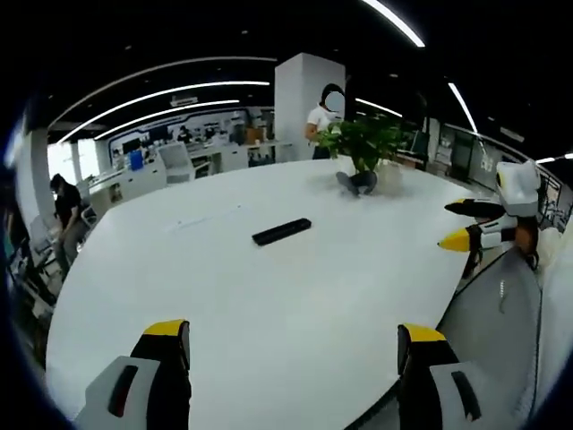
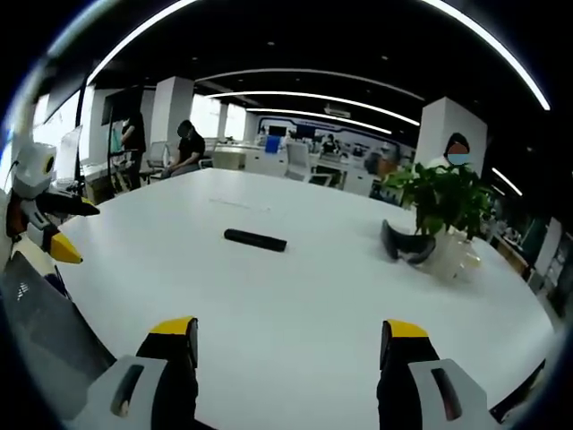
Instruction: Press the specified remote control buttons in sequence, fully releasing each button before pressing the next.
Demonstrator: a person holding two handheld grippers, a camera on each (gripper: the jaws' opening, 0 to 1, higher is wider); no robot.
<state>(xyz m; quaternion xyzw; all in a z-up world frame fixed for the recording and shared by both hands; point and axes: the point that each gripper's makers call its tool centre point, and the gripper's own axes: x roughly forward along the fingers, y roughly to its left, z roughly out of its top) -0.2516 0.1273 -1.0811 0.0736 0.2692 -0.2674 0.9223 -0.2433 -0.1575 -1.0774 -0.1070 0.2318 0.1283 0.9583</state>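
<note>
remote [image 1: 281,231] mid-table [image 1: 269,305], plant [image 1: 363,143] behind

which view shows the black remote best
The left gripper view: the slim black remote control lies nearer the picture's middle and looks slightly larger on the white table. The right gripper view shows it smaller, farther off, side-on.

We were in a big open office: white worktop [image 1: 269,296], dark ceiling with long light strips [image 2: 304,94], a white pillar [image 1: 307,103], desks [image 1: 170,170] further back.
</note>
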